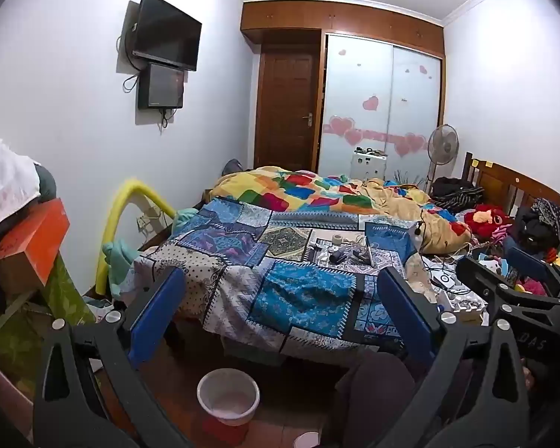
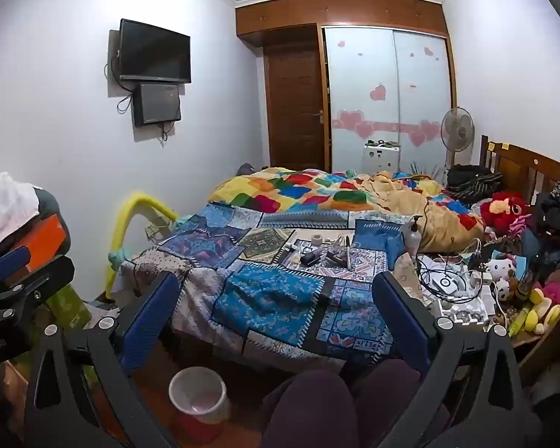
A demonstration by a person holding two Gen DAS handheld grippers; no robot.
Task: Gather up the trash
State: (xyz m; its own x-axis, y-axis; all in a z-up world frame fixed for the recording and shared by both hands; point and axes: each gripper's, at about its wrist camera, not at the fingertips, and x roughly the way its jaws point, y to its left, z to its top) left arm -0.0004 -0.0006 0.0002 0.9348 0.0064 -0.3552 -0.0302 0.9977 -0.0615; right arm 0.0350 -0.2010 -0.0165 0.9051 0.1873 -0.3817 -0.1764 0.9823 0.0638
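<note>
A small bin [image 1: 227,399] with a pale liner and red base stands on the floor before the bed, below my left gripper [image 1: 282,276]. That gripper is open and holds nothing. My right gripper [image 2: 276,280] is also open and empty, with the bin [image 2: 199,395] low to its left. Both hover short of the patchwork bedspread [image 1: 302,295]. Small dark items [image 2: 317,255] and a tape roll [image 2: 317,239] lie mid-bed, well beyond the fingertips. Each gripper shows in the other's view: the right gripper [image 1: 500,261] and the left gripper [image 2: 30,272].
A pump bottle [image 2: 414,235], tangled cables [image 2: 448,280] and plush toys [image 2: 504,205] crowd the right side of the bed by the wooden headboard [image 2: 522,164]. An orange box [image 1: 37,246] sits on piled things at left. The person's knees [image 2: 317,403] are below.
</note>
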